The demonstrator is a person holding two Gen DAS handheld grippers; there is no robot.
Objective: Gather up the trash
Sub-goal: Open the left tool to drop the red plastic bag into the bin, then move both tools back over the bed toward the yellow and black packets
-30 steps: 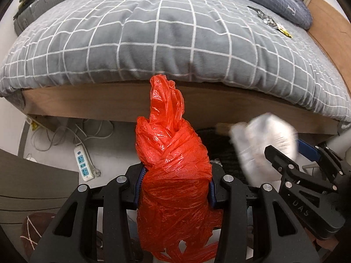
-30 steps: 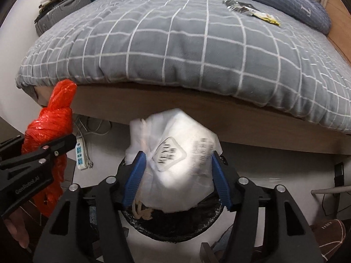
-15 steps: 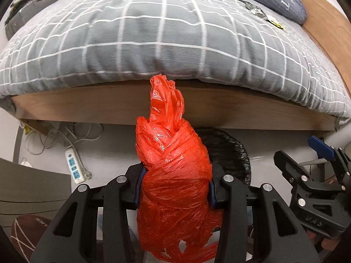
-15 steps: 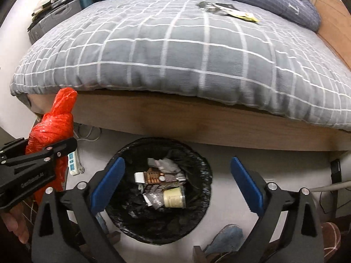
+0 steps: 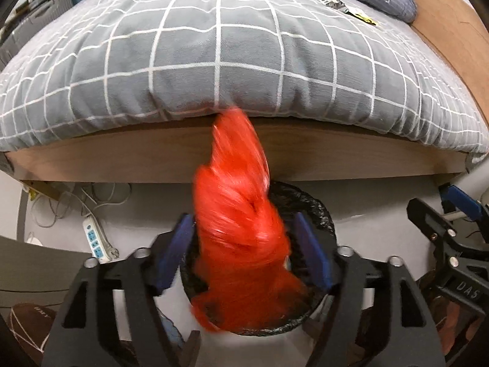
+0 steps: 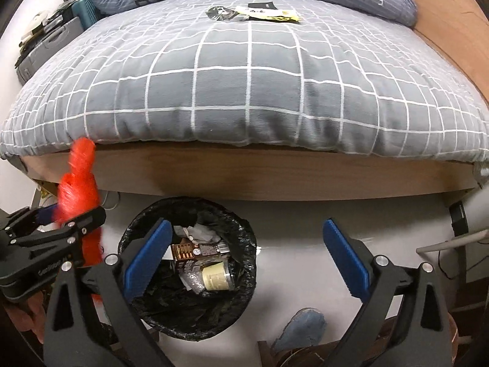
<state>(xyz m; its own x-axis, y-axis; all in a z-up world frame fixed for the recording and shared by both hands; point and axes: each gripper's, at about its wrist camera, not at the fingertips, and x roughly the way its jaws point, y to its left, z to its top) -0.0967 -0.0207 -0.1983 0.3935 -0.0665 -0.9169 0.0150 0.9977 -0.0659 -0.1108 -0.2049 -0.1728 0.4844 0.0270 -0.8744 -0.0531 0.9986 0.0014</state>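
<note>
Red bag released over the bin; both grippers apart.

The left gripper (image 5: 244,250) has just been opening; the motion-blurred red plastic bag (image 5: 241,244) sits between its blue pads (image 5: 180,250), free of them, above the black-lined waste bin (image 6: 244,238) beside the bed (image 6: 244,91). The right gripper (image 6: 244,257) stands wide with nothing between its jaws, over the bin's trash. A wrapper (image 6: 262,13) lies on the checked duvet.

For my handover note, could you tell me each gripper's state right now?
Left gripper: just opened, red plastic bag loose between its jaws.
Right gripper: open, empty.
</note>
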